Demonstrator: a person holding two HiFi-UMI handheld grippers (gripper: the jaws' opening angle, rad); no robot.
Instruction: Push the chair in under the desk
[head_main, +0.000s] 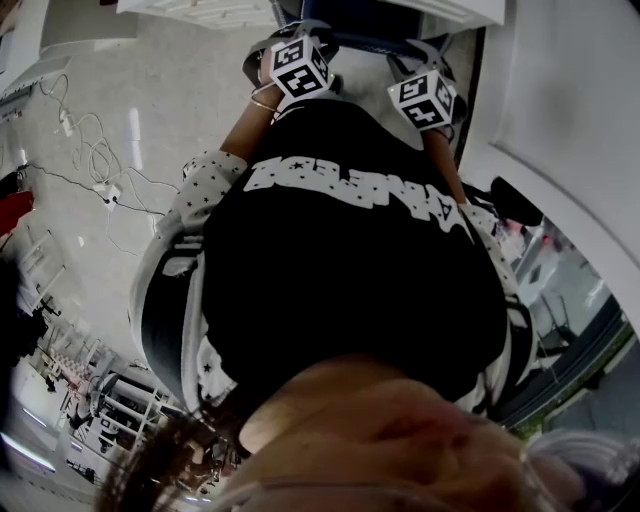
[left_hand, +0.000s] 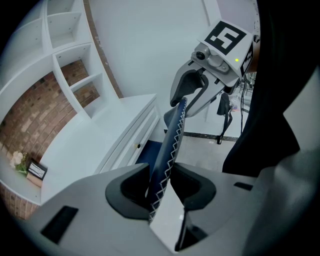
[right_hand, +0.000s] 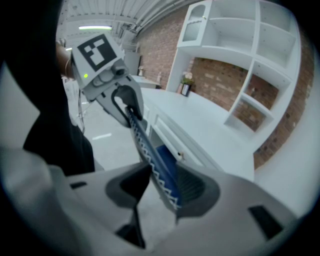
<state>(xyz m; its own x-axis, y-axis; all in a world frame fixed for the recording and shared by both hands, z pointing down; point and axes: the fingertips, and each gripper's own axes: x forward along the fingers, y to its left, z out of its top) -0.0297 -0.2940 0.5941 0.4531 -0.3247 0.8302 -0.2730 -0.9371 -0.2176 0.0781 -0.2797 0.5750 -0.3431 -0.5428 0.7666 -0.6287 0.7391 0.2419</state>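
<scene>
The left tongs (left_hand: 161, 187) pinch the stitched top edge of the chair back (left_hand: 171, 140). The right tongs (right_hand: 160, 187) pinch the same edge further along. The chair stands just before the white surface (left_hand: 85, 150), at twelve o'clock from the person. To my eye the push wants both hands moving evenly and straight ahead, with the back square to the drawer front (left_hand: 131, 140) so that neither corner knocks it. Cables (head_main: 100, 170) trail over the floor at nine o'clock, seemingly off the path. Shelves (right_hand: 240, 55) rise behind the surface, a small plant (right_hand: 187, 79) beside them.
</scene>
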